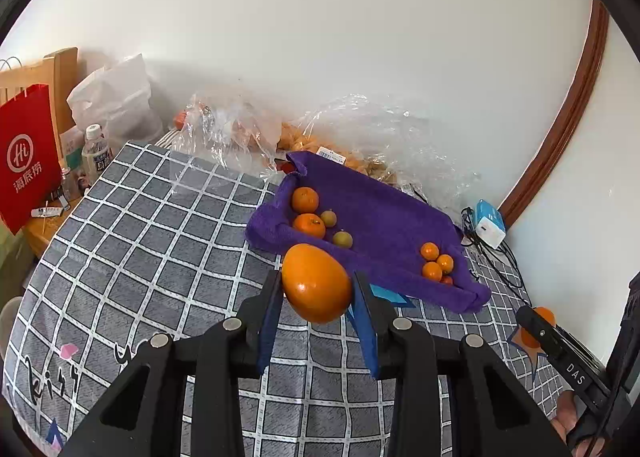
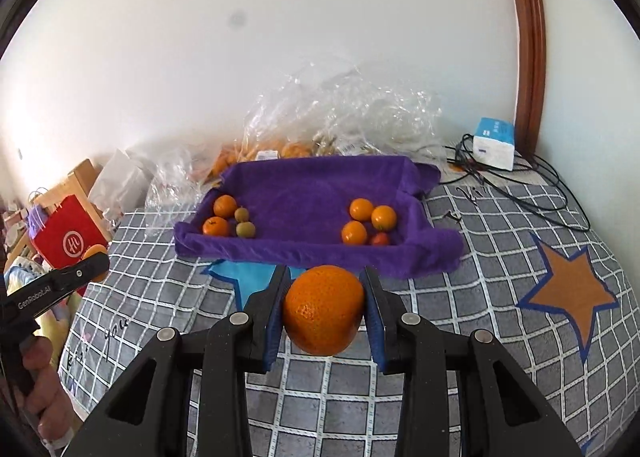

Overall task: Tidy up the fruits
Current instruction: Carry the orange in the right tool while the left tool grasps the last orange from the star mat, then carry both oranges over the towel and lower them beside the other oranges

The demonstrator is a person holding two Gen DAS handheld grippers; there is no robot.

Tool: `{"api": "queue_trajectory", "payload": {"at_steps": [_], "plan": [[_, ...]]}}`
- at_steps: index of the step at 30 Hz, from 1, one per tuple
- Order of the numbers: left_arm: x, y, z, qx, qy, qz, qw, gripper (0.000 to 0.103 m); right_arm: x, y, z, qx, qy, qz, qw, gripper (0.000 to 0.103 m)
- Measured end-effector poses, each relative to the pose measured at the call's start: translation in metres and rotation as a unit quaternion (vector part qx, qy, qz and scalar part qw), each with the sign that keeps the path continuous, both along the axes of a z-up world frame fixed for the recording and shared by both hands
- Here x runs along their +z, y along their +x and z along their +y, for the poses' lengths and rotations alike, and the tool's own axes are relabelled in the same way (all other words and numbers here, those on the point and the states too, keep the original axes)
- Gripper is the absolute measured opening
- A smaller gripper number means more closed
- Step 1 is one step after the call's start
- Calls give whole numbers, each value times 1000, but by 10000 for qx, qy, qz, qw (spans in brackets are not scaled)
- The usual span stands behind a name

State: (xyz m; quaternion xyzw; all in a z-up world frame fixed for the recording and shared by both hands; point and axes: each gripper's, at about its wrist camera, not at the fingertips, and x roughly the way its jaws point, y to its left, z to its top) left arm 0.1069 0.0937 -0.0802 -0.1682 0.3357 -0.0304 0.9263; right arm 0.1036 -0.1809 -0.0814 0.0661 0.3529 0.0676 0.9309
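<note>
L hand-held gripper (image 1: 316,285) is clamped on a smooth orange (image 1: 316,283), blue pads pressing both its sides, fruit clear of the checked cloth (image 1: 160,257) below. R hand-held gripper (image 2: 324,311) is likewise clenched on a dimpled orange (image 2: 323,311), also lifted off the cloth.

Just ahead of both grippers sits a purple towel tray (image 2: 320,185) w/ raised edges. Inside, ahead-left of the R gripper: two mandarins (image 2: 225,205) and two small greenish fruits (image 2: 245,229). Ahead-right of it: three small oranges (image 2: 361,209) plus a little red fruit (image 2: 379,239), prob. a tomato but too small to be sure. Between tray and R gripper a pale blue star patch (image 2: 248,277) shows on the cloth; an orange star patch (image 2: 568,293) lies to the R gripper's right.

Beyond the tray, against the wall: crumpled clear plastic bags (image 2: 340,109) w/ more orange fruit inside. Far right of them a blue-white box (image 2: 494,143) w/ black cables (image 2: 540,185). Far left of the L gripper: a red paper bag (image 1: 26,161) and a water bottle (image 1: 96,151).

In the L view the R gripper shows at right edge; in the R view the L one at left, fingers (image 2: 40,385) of a hand wrapped on its handle.
</note>
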Motion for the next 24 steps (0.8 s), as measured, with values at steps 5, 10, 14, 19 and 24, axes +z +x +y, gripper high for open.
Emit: {"api": "queue_trajectory", "payload": {"at_steps": [5, 10, 14, 19, 24], "plan": [[13, 13, 5, 3, -70, -156, 9999, 33, 9, 12, 1, 17, 8, 7, 10000, 35], [19, 33, 6, -104, -102, -260, 9996, 33, 15, 32, -1, -57, -38, 9, 10000, 36], [16, 56, 0, -204, 6, -248, 9995, 33, 14, 50, -2, -103, -95, -1, 9999, 35], [7, 84, -2, -228, 103, -84, 9997, 33, 8, 74, -6, -132, -142, 27, 9998, 35], [-3, 111, 7, -105, 120, 45, 9999, 33, -2, 104, -13, -137, -254, 64, 9996, 35]]}}
